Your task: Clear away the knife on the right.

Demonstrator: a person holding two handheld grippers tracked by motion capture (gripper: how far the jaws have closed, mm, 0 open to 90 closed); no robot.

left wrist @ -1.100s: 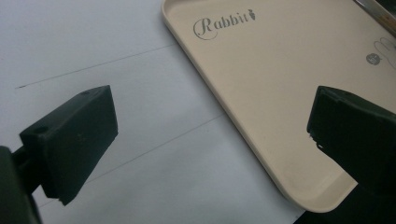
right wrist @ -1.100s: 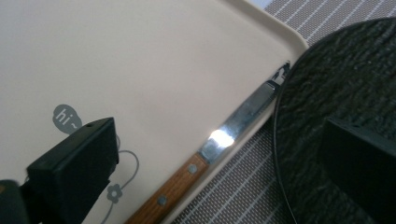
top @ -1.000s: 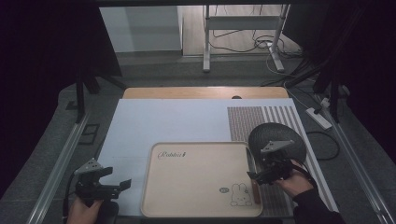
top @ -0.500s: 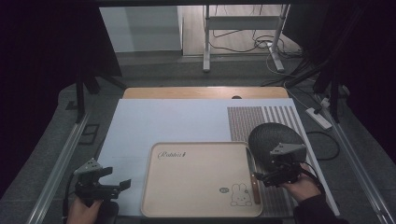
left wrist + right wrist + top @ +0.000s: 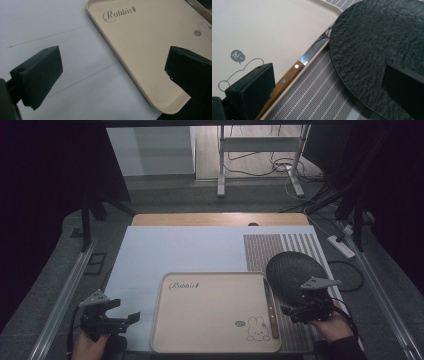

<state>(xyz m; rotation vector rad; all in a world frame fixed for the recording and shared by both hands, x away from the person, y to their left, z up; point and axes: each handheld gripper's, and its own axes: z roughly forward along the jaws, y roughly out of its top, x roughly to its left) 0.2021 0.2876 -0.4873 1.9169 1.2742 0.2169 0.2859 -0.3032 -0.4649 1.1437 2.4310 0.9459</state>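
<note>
Two grippers wait near the table's front edge, both with jaws spread wide and nothing between them. The left gripper (image 5: 107, 320) hovers over the pale mat beside the tray's corner; the right gripper (image 5: 306, 312) hangs just right of the knife (image 5: 270, 307), which lies along the right rim of the cream tray (image 5: 200, 320). Farther back sits the black slate plate (image 5: 292, 272) — close enough that a reach for the wooden handle could clip its edge or push the blade off the rim.

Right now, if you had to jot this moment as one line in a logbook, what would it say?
right gripper: open, empty, beside knife | knife: lying along tray's right edge | left gripper: open, empty, left of tray | dark plate: on striped mat
</note>
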